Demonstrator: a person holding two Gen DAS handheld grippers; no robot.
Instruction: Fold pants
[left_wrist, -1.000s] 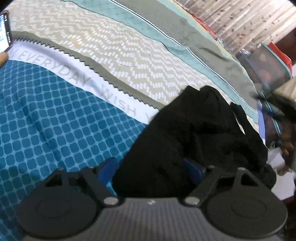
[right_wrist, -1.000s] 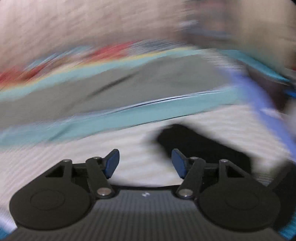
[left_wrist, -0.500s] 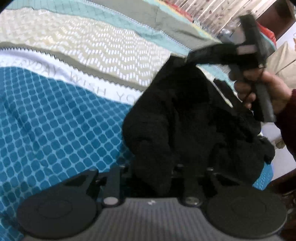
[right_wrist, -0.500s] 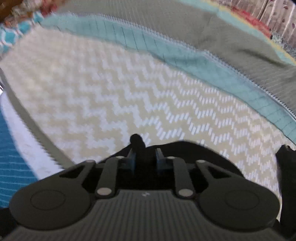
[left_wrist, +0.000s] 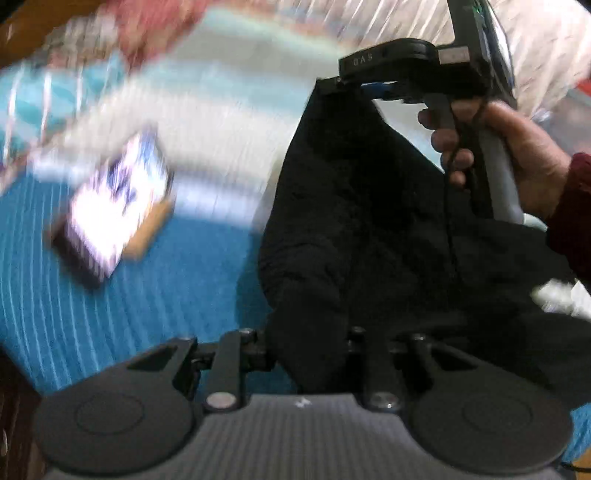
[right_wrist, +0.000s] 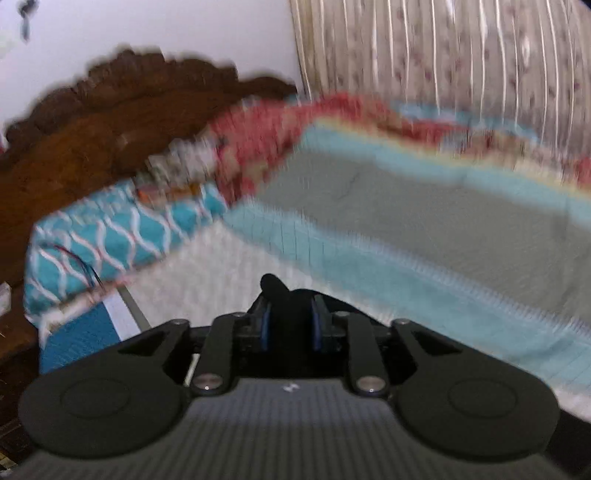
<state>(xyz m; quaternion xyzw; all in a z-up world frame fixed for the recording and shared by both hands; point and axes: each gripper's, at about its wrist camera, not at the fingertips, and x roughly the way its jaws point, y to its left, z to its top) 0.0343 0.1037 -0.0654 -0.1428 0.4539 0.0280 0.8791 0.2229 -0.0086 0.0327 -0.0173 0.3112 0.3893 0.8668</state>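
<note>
Black pants (left_wrist: 369, 229) hang between both tools above the patterned bedspread (left_wrist: 110, 295). The left gripper (left_wrist: 310, 354) pinches a near fold, jaws easing apart; the right gripper (right_wrist: 290, 325), farther right, clamps another edge, jaws likewise widening.

The black two-finger left gripper (left_wrist: 308, 354) clamps black fabric, jaws easing open. The black right gripper (right_wrist: 290, 328), jaws also opening, pinches fabric between blue pads (right_wrist: 264, 330), held by a bare hand (left_wrist: 517, 162) in a dark red sleeve (left_wrist: 572, 214)

Home bedroom (bedspread (right_wrist: 424, 221), headboard (right_wrist: 110, 122))
</note>
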